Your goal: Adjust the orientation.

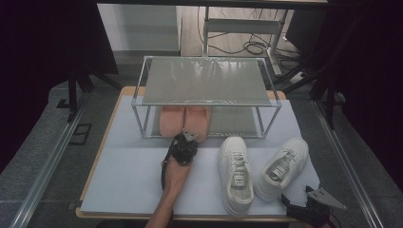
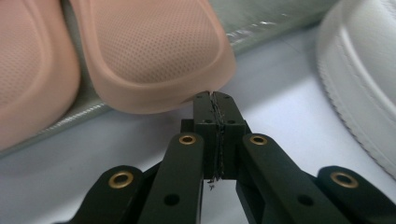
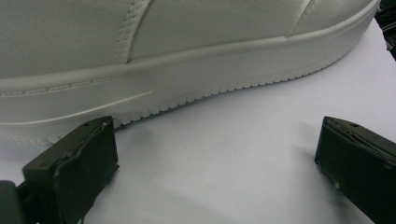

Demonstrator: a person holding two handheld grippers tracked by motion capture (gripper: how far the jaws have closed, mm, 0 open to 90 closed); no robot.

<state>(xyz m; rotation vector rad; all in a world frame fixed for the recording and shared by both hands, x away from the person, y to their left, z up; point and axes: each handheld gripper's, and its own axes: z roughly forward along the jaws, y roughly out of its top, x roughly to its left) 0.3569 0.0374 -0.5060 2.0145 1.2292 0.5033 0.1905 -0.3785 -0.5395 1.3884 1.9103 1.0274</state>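
Observation:
Two pink slippers lie side by side on the lower shelf of a glass-topped rack. My left gripper is shut with nothing in it, its tip right at the heel edge of the right-hand slipper; touching or just short I cannot tell. Two white sneakers stand on the white mat: one at centre right, the other angled to its right. My right gripper rests open at the mat's front right corner, beside the angled sneaker's sole, with nothing between its fingers.
The rack's metal posts stand on the white mat, which covers a wooden table. A person's forearm reaches in from the bottom. Dark drapes and floor cables lie beyond the table.

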